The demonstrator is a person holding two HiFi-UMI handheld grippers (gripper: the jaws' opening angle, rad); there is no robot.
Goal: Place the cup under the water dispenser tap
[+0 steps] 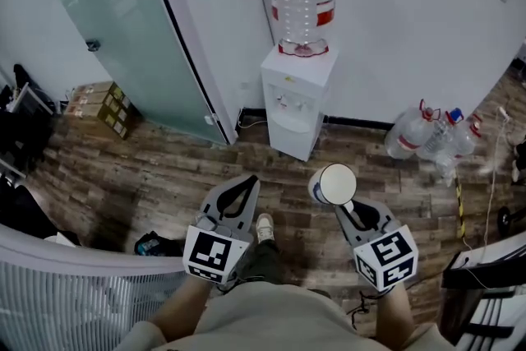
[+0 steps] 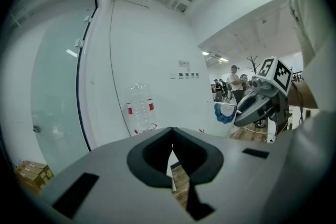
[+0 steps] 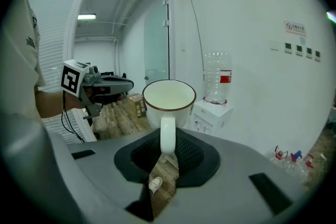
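A white enamel cup (image 1: pixel 335 183) with a dark rim hangs above the wood floor. My right gripper (image 1: pixel 346 206) is shut on its handle. In the right gripper view the cup (image 3: pixel 169 99) stands upright just past the jaws, its handle (image 3: pixel 167 135) pinched between them. The white water dispenser (image 1: pixel 297 94) stands against the wall ahead, well beyond the cup, with a clear bottle (image 1: pixel 302 4) on top and its taps (image 1: pixel 292 103) facing me. My left gripper (image 1: pixel 246 182) floats to the left of the cup, shut, with its tips (image 2: pixel 172 150) meeting on nothing.
A frosted glass door (image 1: pixel 123 29) stands left of the dispenser, with cardboard boxes (image 1: pixel 103 107) on the floor before it. Several empty water bottles (image 1: pixel 427 136) lie at the right wall. A white slatted rail (image 1: pixel 74 292) is at lower left, and the person's shoe (image 1: pixel 264 228) is below the grippers.
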